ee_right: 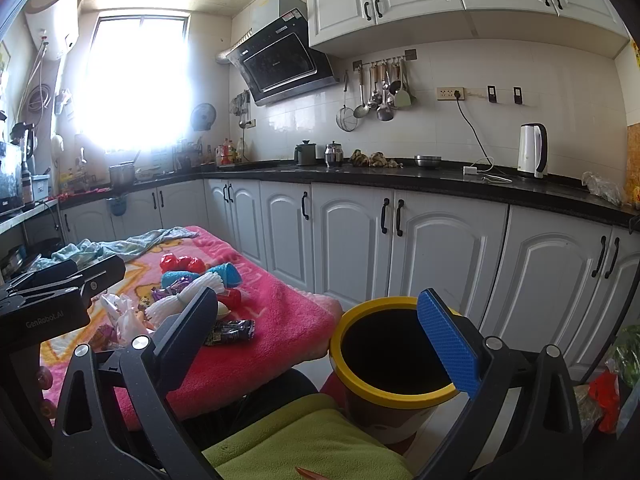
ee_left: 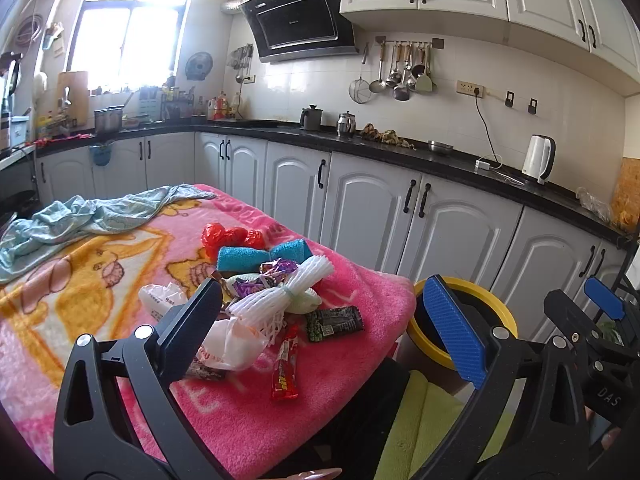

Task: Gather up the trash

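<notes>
Nearest you, your left gripper (ee_left: 332,320) hangs over the near edge of the pink blanket (ee_left: 340,392), jaws spread wide with nothing between the pads. Your right gripper (ee_right: 332,332) sits further right, also released and empty, its blue pad (ee_right: 448,344) in front of the bin (ee_right: 396,396). A green cloth (ee_right: 304,436) lies low between the grippers, just below the bin.

The bin, yellow-rimmed and dark inside, stands on the floor just right of the blanket's near right corner.

The trash lies in a loose pile on the blanket, just ahead of your left gripper. Nearest is a red wrapper (ee_left: 286,364), lying lengthwise toward you. Left of it sits a white bag (ee_left: 232,344), partly behind your left finger. Right of the bag is a dark wrapper (ee_left: 334,322). A white foam net (ee_left: 280,296) lies across the middle of the pile, touching the bag, with a purple wrapper (ee_left: 260,284) beside it. Behind these lie a blue towel (ee_left: 264,256) and, further still, a red bag (ee_left: 228,236).

At the far left of the blanket a pale blue cloth (ee_left: 92,216) lies crumpled.

Beyond stands the counter (ee_left: 400,152), with a white kettle (ee_left: 538,158) at its right and a range hood (ee_left: 300,20) above.
</notes>
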`<move>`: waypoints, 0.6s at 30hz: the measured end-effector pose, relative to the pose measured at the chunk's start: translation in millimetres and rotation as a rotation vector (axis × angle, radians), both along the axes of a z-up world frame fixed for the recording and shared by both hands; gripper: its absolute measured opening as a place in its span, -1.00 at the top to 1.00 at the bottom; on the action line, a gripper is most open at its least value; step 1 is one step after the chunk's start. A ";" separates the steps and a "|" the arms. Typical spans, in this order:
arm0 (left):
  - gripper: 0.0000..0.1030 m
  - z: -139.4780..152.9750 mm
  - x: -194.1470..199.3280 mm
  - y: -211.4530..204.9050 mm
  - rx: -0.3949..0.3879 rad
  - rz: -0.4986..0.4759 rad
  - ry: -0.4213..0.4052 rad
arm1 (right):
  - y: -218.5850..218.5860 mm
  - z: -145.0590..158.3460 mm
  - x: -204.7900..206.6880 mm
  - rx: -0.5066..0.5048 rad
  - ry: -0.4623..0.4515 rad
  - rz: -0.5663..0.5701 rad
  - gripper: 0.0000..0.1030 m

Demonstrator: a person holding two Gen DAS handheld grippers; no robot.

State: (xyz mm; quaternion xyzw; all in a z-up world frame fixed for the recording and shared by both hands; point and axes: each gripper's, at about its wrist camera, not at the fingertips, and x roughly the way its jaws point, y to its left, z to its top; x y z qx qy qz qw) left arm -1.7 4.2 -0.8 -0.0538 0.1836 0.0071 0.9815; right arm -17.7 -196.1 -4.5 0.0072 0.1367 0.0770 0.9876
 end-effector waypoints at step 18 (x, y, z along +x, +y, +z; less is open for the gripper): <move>-0.79 0.8 0.8 0.0 0.001 0.003 0.001 | 0.3 0.0 0.3 -0.001 -0.001 0.000 -0.88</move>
